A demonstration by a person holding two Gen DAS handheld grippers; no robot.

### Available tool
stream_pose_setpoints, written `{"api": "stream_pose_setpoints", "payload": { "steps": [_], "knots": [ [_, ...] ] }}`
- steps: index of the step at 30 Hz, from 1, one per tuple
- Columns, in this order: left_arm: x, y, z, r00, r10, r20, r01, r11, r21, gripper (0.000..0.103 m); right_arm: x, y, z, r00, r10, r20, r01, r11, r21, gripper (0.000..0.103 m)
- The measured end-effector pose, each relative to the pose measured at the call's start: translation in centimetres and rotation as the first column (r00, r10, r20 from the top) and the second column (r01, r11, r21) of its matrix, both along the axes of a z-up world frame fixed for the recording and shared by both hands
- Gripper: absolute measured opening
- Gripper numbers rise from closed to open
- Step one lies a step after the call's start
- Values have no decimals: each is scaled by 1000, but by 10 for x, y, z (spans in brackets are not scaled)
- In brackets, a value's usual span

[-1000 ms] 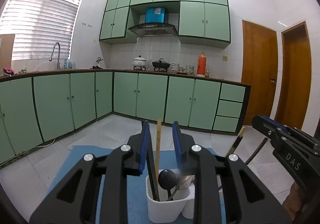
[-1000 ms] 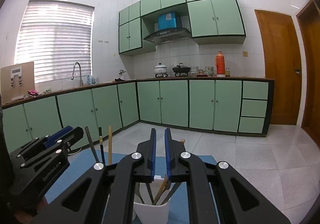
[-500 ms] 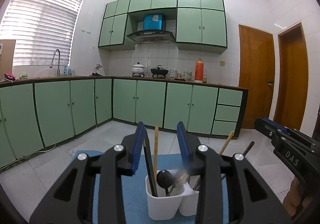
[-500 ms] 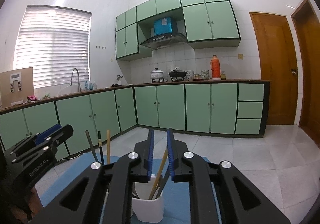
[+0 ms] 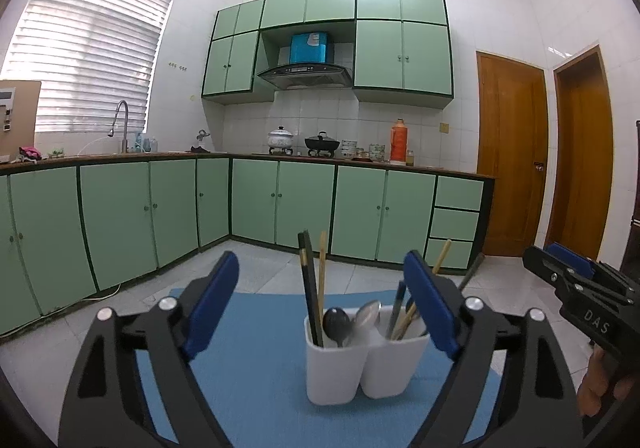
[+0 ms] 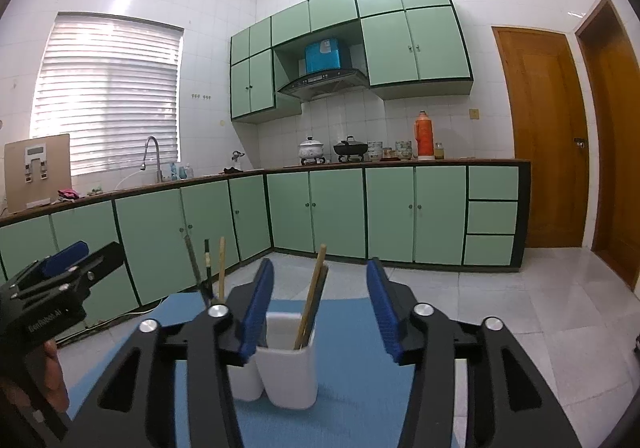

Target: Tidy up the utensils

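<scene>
While upright, chopsticks (image 5: 316, 288) point up, holder (image 5: 340, 380)

Right gripper (image 6: 320, 308) at 6 o'clock, blue-padded jaws spread wide, nothing between the pads but air. White utensil holder (image 6: 286, 368) stands on the blue mat (image 6: 360, 348) just below centre, two cups side by side; left cup partly hidden behind the left finger. Near cup holds a wooden chopstick (image 6: 311, 296) leaning toward 1 o'clock, with a dark handle (image 6: 320, 298) right behind it. Left cup carries three upright sticks: grey (image 6: 194, 268), black (image 6: 207, 268), wooden (image 6: 221, 268). Left gripper (image 6: 60, 280) at 9 o'clock, seen side-on; jaw gap hard to read. Green cabinets (image 6: 336, 207) run across the middle. Wooden door (image 6: 540, 135) at 3 o'clock.
</scene>
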State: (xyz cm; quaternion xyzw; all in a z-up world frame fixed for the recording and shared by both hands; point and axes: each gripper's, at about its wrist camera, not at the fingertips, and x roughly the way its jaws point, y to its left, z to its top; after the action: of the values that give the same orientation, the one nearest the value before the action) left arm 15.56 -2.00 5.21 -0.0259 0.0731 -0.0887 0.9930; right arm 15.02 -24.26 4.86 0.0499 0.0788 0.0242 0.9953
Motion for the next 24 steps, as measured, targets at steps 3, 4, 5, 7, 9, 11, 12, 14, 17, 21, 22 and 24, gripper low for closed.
{"api": "stream_pose_setpoints", "payload": {
  "steps": [3,4,5,7,9,11,12,14,17,21,22,24],
  "knots": [
    [-14,2,-4,1000,4,0,-4,1000,8,89,-12,-1,-5,1000,-1,-5,1,1000,-3,62],
    [-20,3,-5,1000,8,-4,-8,1000,11,90,-17,-1,-7,1000,-3,-6,3,1000,-5,66],
    [-22,4,-6,1000,9,-8,-9,1000,10,90,-21,-1,-8,1000,-4,-7,4,1000,-5,69],
    [-31,7,-9,1000,7,-26,-7,1000,4,93,-31,-2,-11,1000,-1,-12,1,1000,-4,73],
    [-39,10,-10,999,8,-40,-8,1000,1,95,-39,-2,-13,1000,1,-15,-1,1000,-8,79],
    [-46,13,-13,999,12,-52,-12,1000,1,96,-48,-1,-15,1000,0,-19,0,1000,-15,85],
    [-50,14,-14,998,15,-58,-15,1000,2,98,-52,-1,-16,1000,1,-20,-2,1000,-16,86],
    [-57,16,-15,998,18,-67,-18,1000,4,98,-61,0,-17,1000,5,-23,-6,1000,-17,91],
    [-69,16,-19,996,16,-85,-15,1000,16,98,-73,4,-18,999,14,-30,-15,999,-29,95],
    [-83,17,-26,993,15,-113,-12,1000,29,98,-85,10,-22,999,23,-45,-25,998,-51,97],
    [-86,17,-28,993,15,-120,-11,999,34,98,-87,11,-23,998,26,-48,-29,998,-53,97],
    [-90,15,-31,991,14,-132,-9,999,42,98,-92,13,-25,998,30,-59,-34,998,-58,97]
  ]
}}
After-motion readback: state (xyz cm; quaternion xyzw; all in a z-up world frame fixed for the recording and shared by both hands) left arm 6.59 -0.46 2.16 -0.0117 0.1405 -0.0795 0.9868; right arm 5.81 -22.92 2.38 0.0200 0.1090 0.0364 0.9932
